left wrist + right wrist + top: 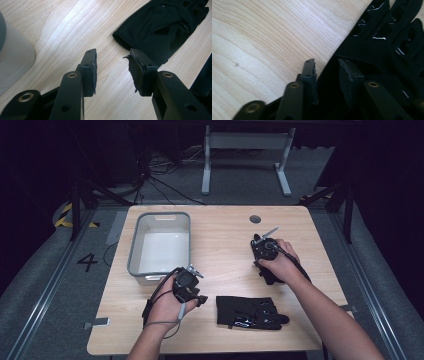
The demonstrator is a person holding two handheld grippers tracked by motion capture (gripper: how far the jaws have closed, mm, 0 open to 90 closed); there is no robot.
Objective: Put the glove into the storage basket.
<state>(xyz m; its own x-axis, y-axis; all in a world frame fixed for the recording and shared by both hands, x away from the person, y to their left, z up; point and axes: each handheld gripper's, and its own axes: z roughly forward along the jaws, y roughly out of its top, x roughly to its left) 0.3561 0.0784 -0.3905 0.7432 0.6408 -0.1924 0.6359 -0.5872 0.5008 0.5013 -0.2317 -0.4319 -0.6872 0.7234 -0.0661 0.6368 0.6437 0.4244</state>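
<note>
Black fabric gloves: one [251,313] lies flat near the wooden table's [225,255] front edge, another [384,50] sits between the right gripper's [264,251] parted jaws, apparently not yet clamped. Left gripper [112,68] hovers released. Grey plastic bin [161,245], left-rear, is empty; packing seems barely begun.

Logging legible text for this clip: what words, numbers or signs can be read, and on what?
"4": dark numeral on the grey floor, left of the table.
Yellow-black hazard stripes: on the floor, left, no wording.
Pale markings on the black glove: too small to read; likewise in the right gripper view.
</note>
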